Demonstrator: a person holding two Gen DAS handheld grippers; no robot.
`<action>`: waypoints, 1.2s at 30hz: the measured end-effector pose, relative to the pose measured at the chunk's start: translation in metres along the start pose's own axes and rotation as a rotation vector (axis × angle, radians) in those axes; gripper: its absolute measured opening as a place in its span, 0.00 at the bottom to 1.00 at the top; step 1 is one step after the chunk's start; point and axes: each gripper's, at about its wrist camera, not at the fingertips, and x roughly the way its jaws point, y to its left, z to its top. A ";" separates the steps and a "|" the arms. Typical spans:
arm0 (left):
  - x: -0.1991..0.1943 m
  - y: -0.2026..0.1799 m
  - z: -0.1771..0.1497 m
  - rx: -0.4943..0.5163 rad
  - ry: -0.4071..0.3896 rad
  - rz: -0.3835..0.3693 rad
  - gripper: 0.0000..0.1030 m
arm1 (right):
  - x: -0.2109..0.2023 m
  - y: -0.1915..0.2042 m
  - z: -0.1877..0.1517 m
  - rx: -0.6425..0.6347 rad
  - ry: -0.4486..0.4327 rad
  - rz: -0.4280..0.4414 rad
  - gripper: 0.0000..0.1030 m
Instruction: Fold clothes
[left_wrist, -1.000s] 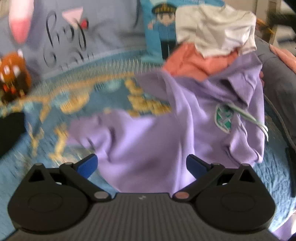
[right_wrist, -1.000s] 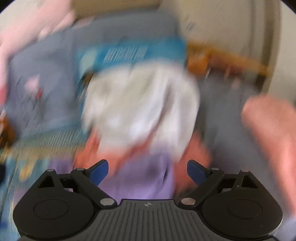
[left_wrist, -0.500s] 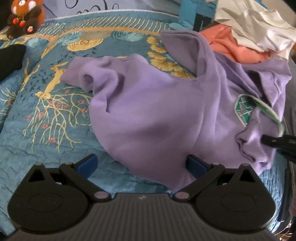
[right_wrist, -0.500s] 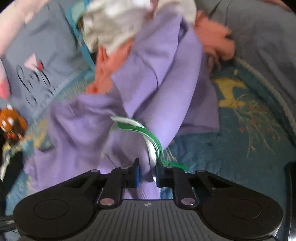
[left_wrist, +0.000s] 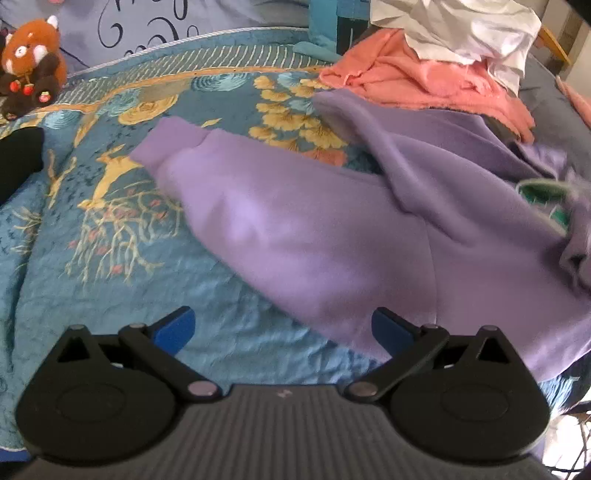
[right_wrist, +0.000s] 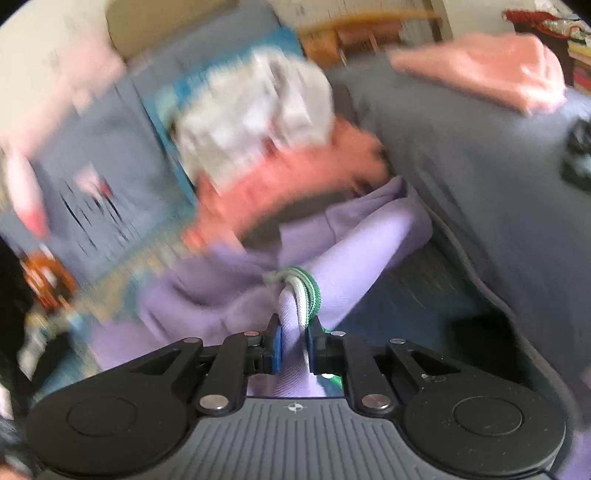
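Observation:
A lilac sweatshirt lies spread on the patterned blue bedspread, one sleeve cuff stretched out to the left. My left gripper hovers open over its lower hem, with nothing between the blue pads. In the blurred right wrist view, my right gripper is shut on a bunched fold of the lilac sweatshirt beside its green and white striped trim, lifting the cloth toward the camera.
A coral garment and a white one are piled at the back right. A red panda plush toy sits at the back left, a black item at the left edge, grey bedding to the right.
My right gripper shut on the sweatshirt near its striped trim and pulled it along. The sweatshirt has stretched out flatter, sleeve toward the left. My left gripper stayed open and shifted slightly.

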 end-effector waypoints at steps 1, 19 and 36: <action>-0.001 0.002 -0.003 -0.002 0.000 0.006 1.00 | 0.004 -0.002 -0.008 -0.009 0.033 -0.032 0.13; 0.055 0.025 0.004 -0.257 0.029 -0.173 1.00 | -0.050 0.014 -0.061 -0.242 -0.116 -0.205 0.44; 0.036 0.050 -0.026 -0.368 0.084 -0.309 0.37 | -0.025 0.091 -0.130 -1.012 -0.141 -0.223 0.58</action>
